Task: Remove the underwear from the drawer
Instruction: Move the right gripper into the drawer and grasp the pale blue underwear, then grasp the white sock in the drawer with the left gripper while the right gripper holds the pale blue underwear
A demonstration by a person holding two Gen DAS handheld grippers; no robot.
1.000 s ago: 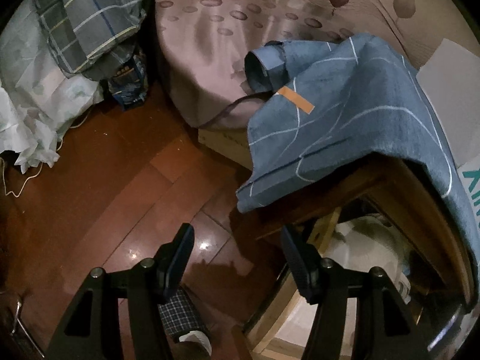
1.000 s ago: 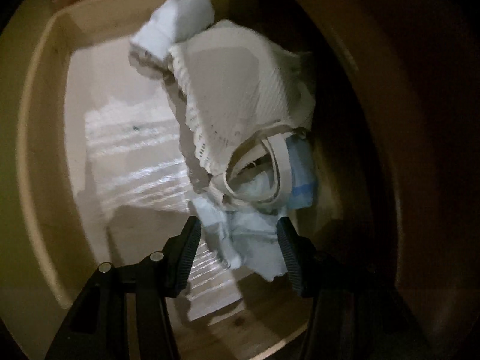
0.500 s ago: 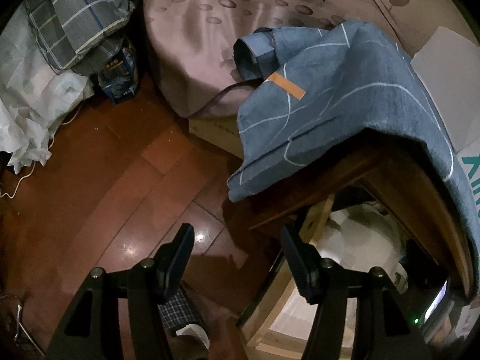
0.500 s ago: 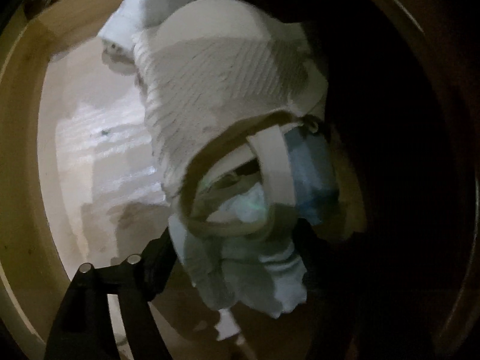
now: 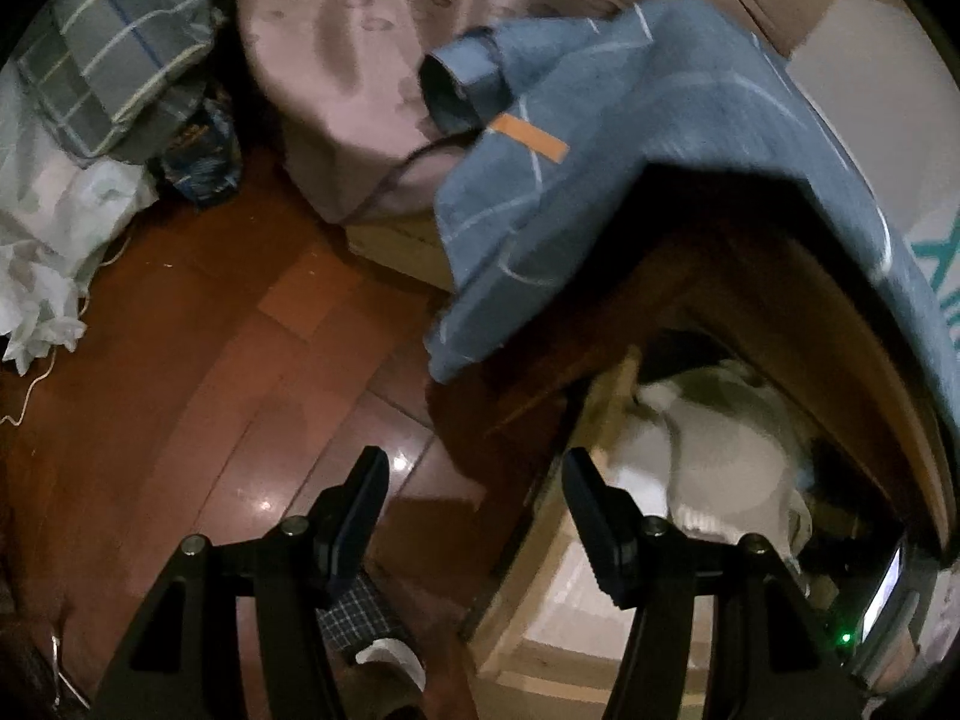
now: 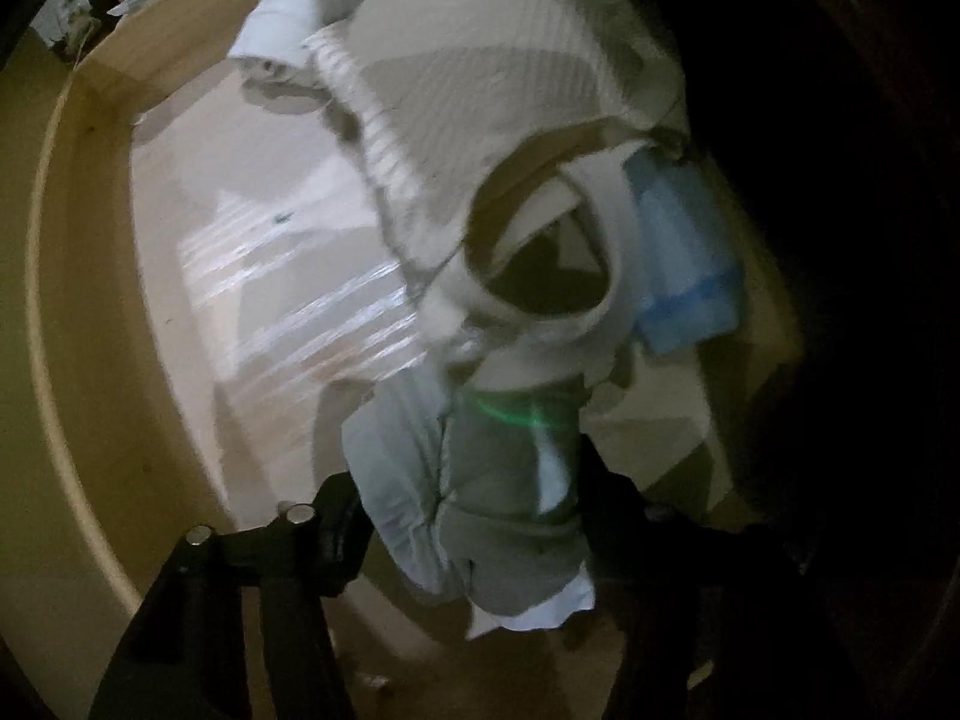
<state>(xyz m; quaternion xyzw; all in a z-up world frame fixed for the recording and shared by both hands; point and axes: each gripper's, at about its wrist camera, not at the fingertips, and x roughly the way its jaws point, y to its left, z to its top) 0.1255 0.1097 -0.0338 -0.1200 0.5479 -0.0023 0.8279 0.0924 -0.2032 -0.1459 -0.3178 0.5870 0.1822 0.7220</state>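
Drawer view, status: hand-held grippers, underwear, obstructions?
Right hand-held gripper just closing, pale blue underwear between its fingers. Left hand-held gripper open, empty, above floor. White ribbed garment lies over the pile in the drawer.

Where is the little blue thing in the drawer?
In the right wrist view, the folded blue cloth lies at the right side of the drawer, tucked just behind the white ribbed underwear's waistband.

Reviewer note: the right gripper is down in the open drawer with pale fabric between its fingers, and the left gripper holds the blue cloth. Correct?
Not quite. The left wrist view shows the left gripper empty over the floor, apart from the blue cloth. The rest stands.
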